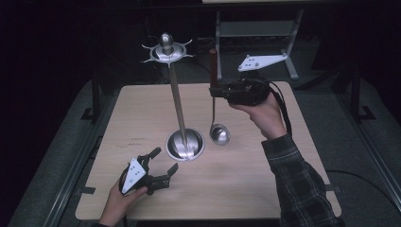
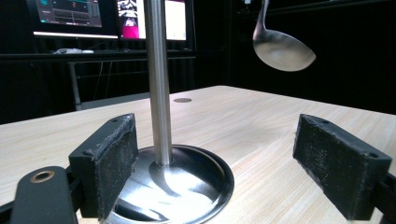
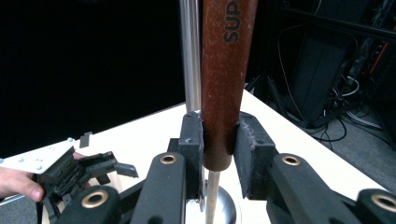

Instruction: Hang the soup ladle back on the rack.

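A steel stand rises from a round dished base (image 1: 185, 144) on the wooden table, and its pole (image 1: 177, 99) ends in a hooked crown (image 1: 166, 50). My right gripper (image 1: 215, 90) is shut on the brown handle (image 1: 213, 64) of a ladle held upright above the table, with its bowl (image 1: 220, 135) hanging to the right of the base. In the right gripper view the pads clamp the handle (image 3: 224, 93) in front of the pole (image 3: 190, 56). My left gripper (image 1: 165, 161) is open near the base's front left. Its view shows the pole (image 2: 158, 84), the base (image 2: 187, 186) and the ladle bowl (image 2: 282, 49).
The table (image 1: 236, 189) has bare wood at the front and right. A metal frame (image 1: 257, 28) stands behind the table's far edge. Monitors (image 2: 107, 16) glow in the dark background of the left gripper view. Cables lie on the floor (image 3: 345, 116).
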`<state>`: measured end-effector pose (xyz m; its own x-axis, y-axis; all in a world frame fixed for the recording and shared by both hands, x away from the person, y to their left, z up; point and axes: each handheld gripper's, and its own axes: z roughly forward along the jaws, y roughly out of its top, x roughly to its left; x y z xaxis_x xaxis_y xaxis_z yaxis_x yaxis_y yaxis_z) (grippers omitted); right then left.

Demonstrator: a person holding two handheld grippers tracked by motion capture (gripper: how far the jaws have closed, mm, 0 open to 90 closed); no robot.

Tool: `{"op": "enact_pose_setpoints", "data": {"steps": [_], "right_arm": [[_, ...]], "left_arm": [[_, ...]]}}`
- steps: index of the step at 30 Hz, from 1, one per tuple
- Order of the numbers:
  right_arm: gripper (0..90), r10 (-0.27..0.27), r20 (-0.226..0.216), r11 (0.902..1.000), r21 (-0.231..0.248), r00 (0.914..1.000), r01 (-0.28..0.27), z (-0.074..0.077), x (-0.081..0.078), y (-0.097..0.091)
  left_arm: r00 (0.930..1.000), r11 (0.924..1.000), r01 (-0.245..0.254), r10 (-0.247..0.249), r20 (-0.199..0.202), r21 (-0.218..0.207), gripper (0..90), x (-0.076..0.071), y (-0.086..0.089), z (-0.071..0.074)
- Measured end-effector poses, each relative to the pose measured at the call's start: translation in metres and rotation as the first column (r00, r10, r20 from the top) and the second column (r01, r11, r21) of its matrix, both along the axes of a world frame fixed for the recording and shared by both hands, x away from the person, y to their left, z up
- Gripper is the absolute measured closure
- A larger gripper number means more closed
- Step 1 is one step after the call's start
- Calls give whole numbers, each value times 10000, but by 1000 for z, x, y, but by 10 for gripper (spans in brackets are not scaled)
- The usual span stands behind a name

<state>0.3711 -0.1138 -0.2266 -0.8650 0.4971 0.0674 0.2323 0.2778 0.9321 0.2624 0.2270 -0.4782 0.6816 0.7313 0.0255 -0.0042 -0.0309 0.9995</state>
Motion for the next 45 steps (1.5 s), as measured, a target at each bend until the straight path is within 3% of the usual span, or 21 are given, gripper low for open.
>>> {"op": "enact_pose_setpoints", "data": {"steps": [18, 30, 35, 38, 43, 45], "right_arm": [[734, 451, 36, 9987, -229, 9990, -450, 9, 10, 26], [734, 516, -50, 9979, -390, 9987, -517, 6, 18, 39], [733, 587, -152, 9970, -497, 9982, -594, 2, 21, 49], [730, 631, -100, 9973, -366, 9980, -635, 0, 23, 52], [717, 572, -18, 9975, -415, 9984, -572, 0, 22, 52], [670, 614, -82, 9974, -360, 9981, -617, 0, 22, 51]], "left_arm": [[10000, 10000, 25, -25, 41, -25, 134, 0, -1, 0], [10000, 9999, 26, -27, -41, -110, 134, 0, -1, 0], [10000, 10000, 39, -39, 14, 40, 134, 0, 0, 0], [10000, 10000, 47, -47, 13, 39, 134, 0, 0, 0], [10000, 10000, 51, -51, 25, 54, 134, 0, 0, 0], [10000, 10000, 46, -46, 14, 47, 134, 0, 0, 0]]}}
